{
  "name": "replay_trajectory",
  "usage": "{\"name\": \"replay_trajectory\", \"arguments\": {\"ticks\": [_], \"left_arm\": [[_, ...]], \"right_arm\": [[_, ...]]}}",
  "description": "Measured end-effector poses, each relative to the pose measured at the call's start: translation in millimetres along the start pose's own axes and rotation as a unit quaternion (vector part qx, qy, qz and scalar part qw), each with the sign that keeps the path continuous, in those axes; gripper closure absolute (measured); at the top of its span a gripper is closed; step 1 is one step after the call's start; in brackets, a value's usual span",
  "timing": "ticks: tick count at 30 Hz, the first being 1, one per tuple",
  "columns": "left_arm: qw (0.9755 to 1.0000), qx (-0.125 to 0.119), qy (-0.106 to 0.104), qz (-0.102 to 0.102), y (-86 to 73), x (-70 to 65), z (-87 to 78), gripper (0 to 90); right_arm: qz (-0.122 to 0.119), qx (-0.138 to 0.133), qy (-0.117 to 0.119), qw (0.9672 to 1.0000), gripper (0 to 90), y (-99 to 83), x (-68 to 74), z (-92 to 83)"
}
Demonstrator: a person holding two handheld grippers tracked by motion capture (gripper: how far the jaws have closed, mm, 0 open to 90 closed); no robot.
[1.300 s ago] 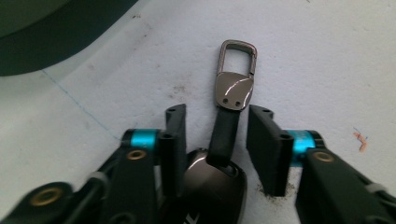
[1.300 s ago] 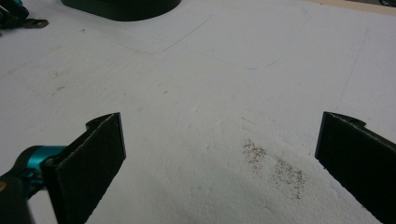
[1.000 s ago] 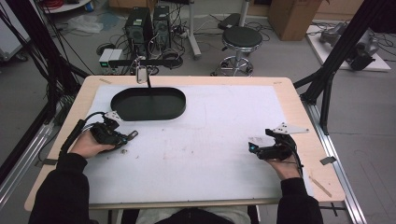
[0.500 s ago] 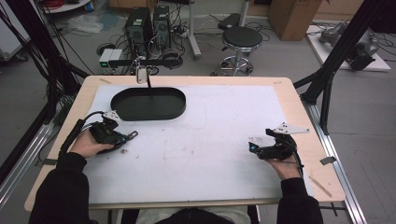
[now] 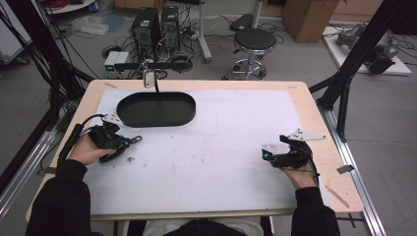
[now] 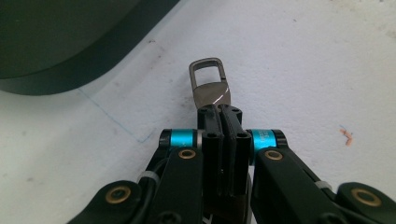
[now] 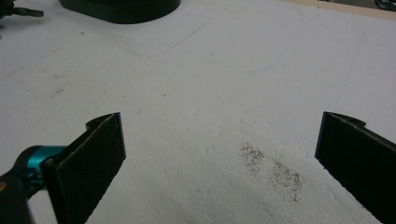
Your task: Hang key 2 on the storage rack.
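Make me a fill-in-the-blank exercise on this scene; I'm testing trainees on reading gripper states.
1. The left gripper is shut on a metal ____.
2. The right gripper has its fingers ____, with nothing between them.
3. The dark oval tray lies nearer the ____ gripper.
4. The stool stands on the ____ beyond the table.

Missing words: clip; open; left; floor

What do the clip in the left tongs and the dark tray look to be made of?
The clip looks like polished metal: dark grey, with a bright glint on its flat body. The left tongs are shut on it. The tray looks like matte dark plastic or coated metal; its finish is even and dull, so I can't tell which.
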State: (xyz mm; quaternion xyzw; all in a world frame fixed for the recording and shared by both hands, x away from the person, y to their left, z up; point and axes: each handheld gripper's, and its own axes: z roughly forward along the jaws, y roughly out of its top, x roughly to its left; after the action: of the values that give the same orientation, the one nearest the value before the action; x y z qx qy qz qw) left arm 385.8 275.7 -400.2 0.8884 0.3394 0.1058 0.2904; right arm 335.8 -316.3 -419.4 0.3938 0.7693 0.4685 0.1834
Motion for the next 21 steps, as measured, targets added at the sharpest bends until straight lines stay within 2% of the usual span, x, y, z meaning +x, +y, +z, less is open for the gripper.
{"name": "replay_trajectory", "arguments": {"ticks": [4,9,12,14,18,21], "left_arm": [[1.0,-0.003,0.003,0.005,3.8,1.2,-7.3,86.9],[0.9995,-0.031,0.008,-0.006,5.4,3.3,-15.8,86.9],[0.9992,-0.038,0.012,-0.003,8.5,2.4,-22.2,86.9],[0.9991,-0.039,0.015,0.005,13.5,0.9,-28.0,86.9],[0.9972,-0.062,0.034,0.023,28.4,-2.8,-41.5,86.8],[0.9954,-0.088,0.03,0.026,41.5,-2.8,-50.8,86.9]], "right_arm": [[0.0,-0.001,0.0,1.0,0.8,0.2,0.0,0.4],[0.0,-0.001,0.001,1.0,0.8,0.2,-0.1,0.7],[0.002,0.001,0.0,1.0,0.8,0.2,-0.1,0.6],[0.003,-0.002,-0.001,1.0,0.8,0.2,-0.8,0.3],[0.003,-0.004,0.0,1.0,0.8,0.3,-1.9,0.1],[0.004,-0.003,-0.001,1.0,0.8,0.3,-2.1,0.5]]}}
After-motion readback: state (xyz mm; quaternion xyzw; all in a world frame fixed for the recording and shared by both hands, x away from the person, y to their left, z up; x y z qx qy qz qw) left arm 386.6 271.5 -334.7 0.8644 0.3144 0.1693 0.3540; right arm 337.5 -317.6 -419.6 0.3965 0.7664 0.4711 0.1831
